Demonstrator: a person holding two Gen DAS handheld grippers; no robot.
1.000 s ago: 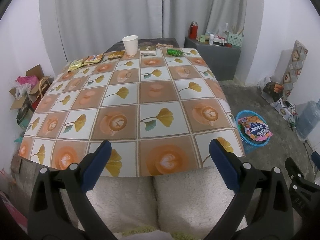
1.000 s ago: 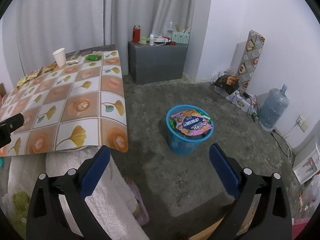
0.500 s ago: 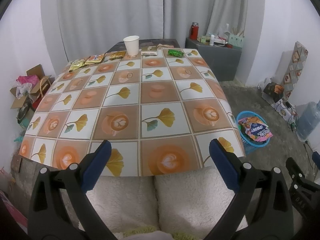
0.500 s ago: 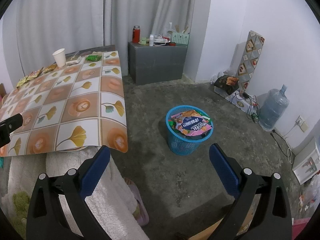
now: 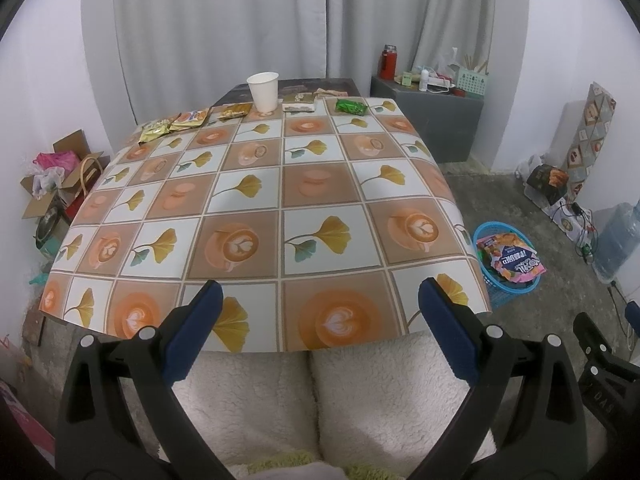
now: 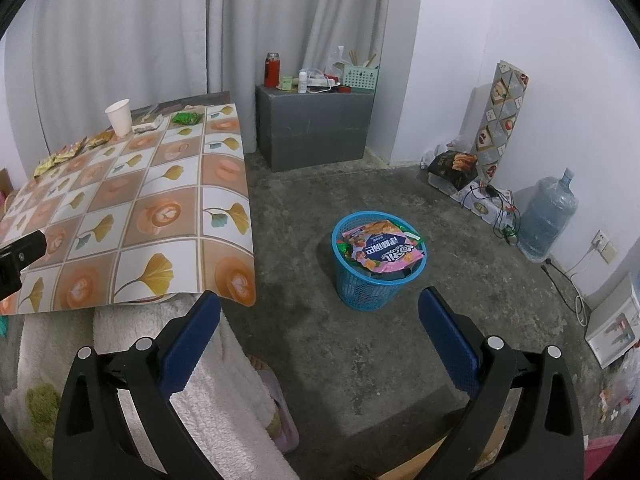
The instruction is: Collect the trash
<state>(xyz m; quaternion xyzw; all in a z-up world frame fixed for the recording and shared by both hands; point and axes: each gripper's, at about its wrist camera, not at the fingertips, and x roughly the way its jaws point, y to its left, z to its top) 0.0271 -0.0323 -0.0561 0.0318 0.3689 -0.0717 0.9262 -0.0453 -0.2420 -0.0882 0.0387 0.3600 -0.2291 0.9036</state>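
Along the far edge of the patterned table [image 5: 320, 196] lie several snack wrappers: yellow and orange ones [image 5: 188, 118] at the left, a pale one [image 5: 298, 107] in the middle and a green one [image 5: 351, 107] at the right. A white paper cup [image 5: 263, 91] stands upright among them. A blue mesh basket [image 6: 378, 266] holding wrappers sits on the floor right of the table. My left gripper [image 5: 318, 334] hangs open over the table's near edge, empty. My right gripper [image 6: 320, 338] is open and empty above the floor, short of the basket.
A grey cabinet [image 6: 316, 128] with a red flask and small items stands behind the table. A water jug [image 6: 546, 220], boxes and cables line the right wall. Cardboard boxes [image 5: 60, 184] sit left of the table. A person's white fleecy legs [image 5: 312, 400] are below the grippers.
Almost nothing has changed; the left wrist view has shifted slightly, and both grippers stay open and empty.
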